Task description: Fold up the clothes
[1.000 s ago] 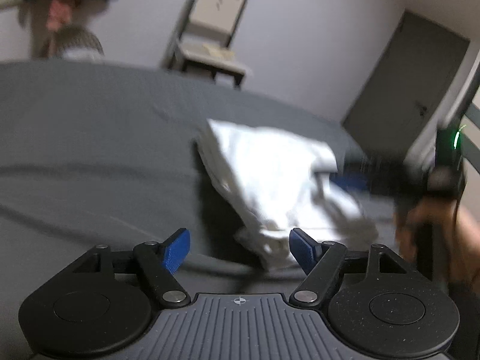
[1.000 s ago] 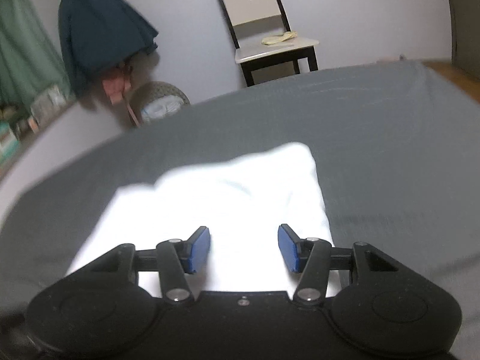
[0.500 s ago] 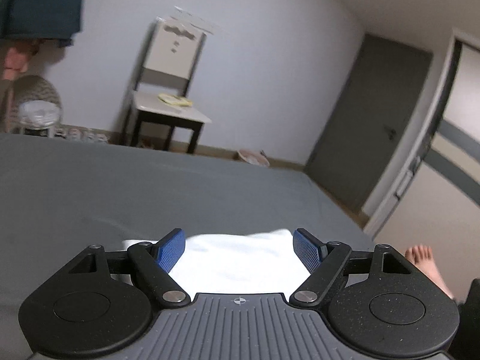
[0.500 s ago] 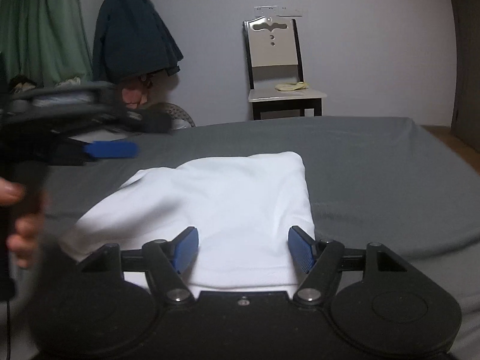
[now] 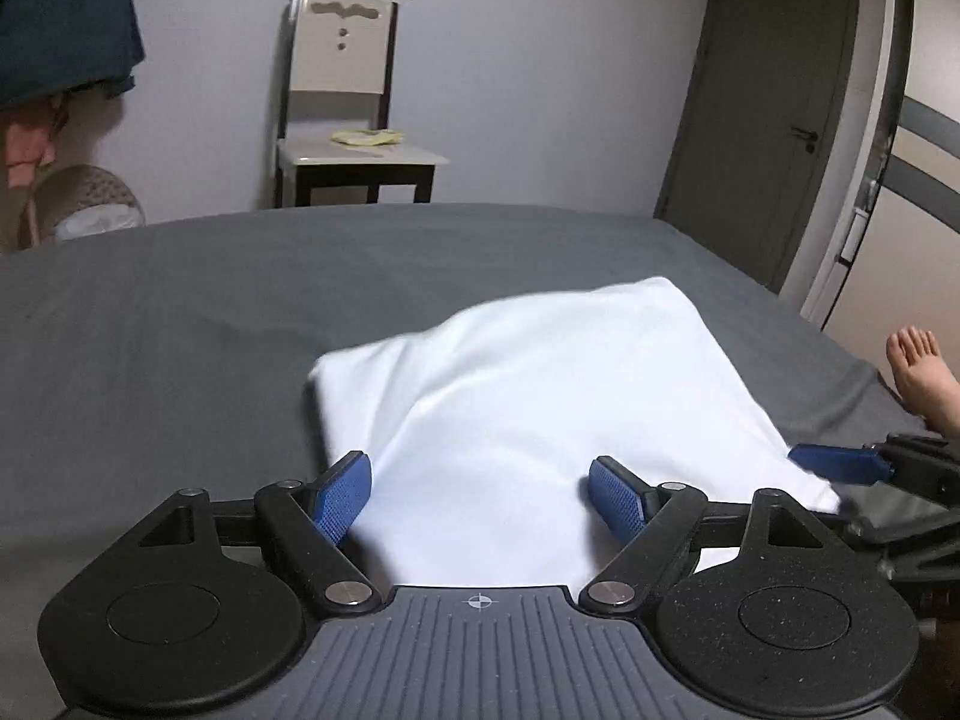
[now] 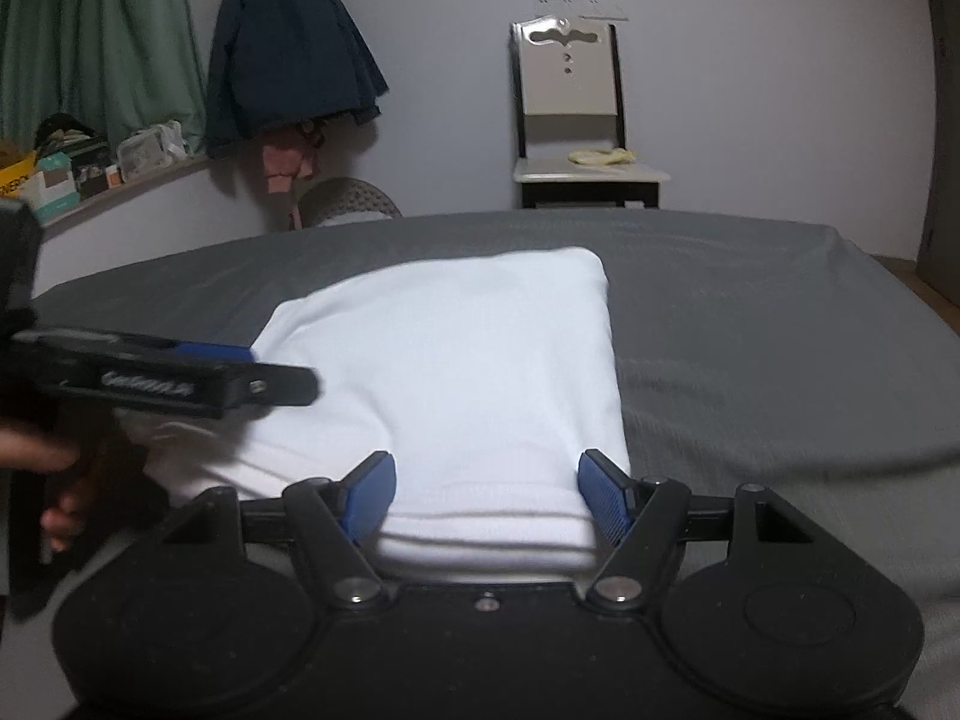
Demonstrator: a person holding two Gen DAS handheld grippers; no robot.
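Left wrist view: set low and close over the white garment (image 5: 540, 408), faced across the grey bed (image 5: 150, 330) toward the chair (image 5: 348, 114). Right wrist view: likewise low, close, faced chairward. Shared: garment, bed, chair, wall; each gripper is caught at the other frame's edge.

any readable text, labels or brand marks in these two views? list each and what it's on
"ENERG": partial black letters, cut off by the frame edge, on a yellow box on the shelf, right wrist view.
Pale lettering on the side of the left gripper body: too blurred to read.
Packages on the shelf: print too small to read.
Left wrist view: no text.
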